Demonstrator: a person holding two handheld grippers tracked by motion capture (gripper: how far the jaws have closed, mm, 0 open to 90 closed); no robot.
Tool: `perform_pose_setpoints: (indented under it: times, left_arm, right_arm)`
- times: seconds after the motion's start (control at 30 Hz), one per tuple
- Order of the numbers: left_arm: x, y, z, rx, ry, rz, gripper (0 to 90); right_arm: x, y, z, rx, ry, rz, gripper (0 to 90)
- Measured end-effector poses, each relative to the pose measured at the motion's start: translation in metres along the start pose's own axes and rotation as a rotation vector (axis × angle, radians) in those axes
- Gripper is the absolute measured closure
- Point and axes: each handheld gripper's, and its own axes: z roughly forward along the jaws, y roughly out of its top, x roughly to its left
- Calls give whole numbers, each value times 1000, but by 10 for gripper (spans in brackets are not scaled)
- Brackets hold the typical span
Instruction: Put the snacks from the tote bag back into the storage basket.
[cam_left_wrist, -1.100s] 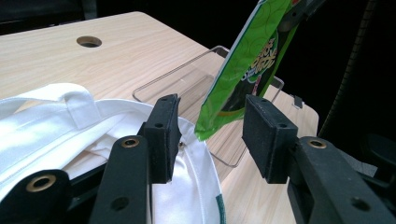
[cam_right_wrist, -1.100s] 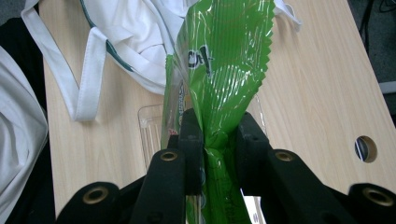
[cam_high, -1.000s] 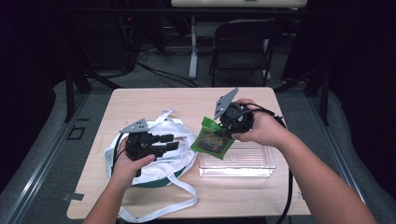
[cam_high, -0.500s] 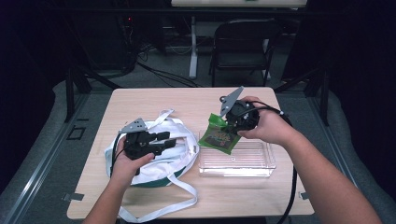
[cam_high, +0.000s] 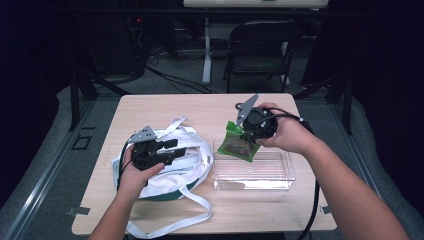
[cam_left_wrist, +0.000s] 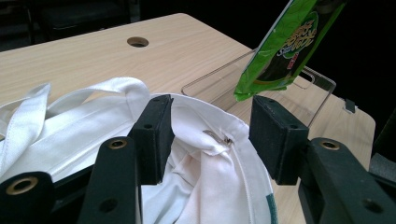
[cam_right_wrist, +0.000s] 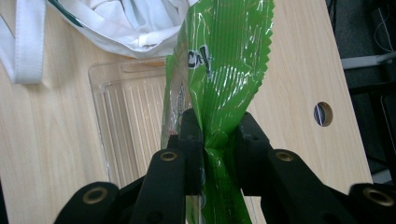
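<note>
Green crinkled plastic is pinched between the black jaws of the right gripper (cam_right_wrist: 218, 135), which are clamped on the snack packet (cam_right_wrist: 224, 60) near its end. That gripper's own view shows the packet's zigzag edge and the ribbed floor of the clear tray (cam_right_wrist: 126, 126) beneath it, details too small to make out from above. The high view gives the wider layout instead: the right gripper (cam_high: 248, 134) holds the snack packet (cam_high: 239, 144) lifted over the tray's far left corner, with the clear tray (cam_high: 270, 172) lying on the right half of the table (cam_high: 210, 107).

The left gripper (cam_left_wrist: 210, 135) has its jaws apart, standing to either side of a bunched fold of the white cloth bag (cam_left_wrist: 201, 186) without closing on it. From its view the packet (cam_left_wrist: 285, 46) hangs just beyond the bag's rim, with the tray's thin clear edge (cam_left_wrist: 322, 79) running behind it. From above, the left gripper (cam_high: 170, 150) rests over the white cloth bag (cam_high: 175, 172), whose straps trail to the table's near edge.

Bag and tray lie just beside each other. The table's far half is bare wood, and a chair (cam_high: 260, 47) stands beyond it.
</note>
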Motion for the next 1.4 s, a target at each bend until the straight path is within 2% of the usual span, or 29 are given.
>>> perform_pose_setpoints:
  times: [0.13, 0.47, 0.6, 0.83, 1.13, 1.4]
  left_arm:
    - [1, -1, 0, 0, 7, -3, 493]
    - [3, -2, 1, 2, 13, -8, 492]
    - [3, -2, 2, 3, 16, -9, 492]
    - [3, -3, 3, 8, 17, -10, 492]
    - [5, -3, 2, 7, 18, -13, 492]
    - [7, -4, 1, 6, 23, -23, 492]
  right_arm:
    - [-1, -1, 3, 2, -5, 1, 756]
    - [-4, -2, 12, 45, -20, -19, 756]
    - [-5, -2, 17, 39, -20, -16, 755]
    - [-7, 2, 27, 73, -31, -43, 755]
    - [-9, 6, 40, 77, -40, -71, 754]
    - [-11, 8, 54, 112, -42, -95, 754]
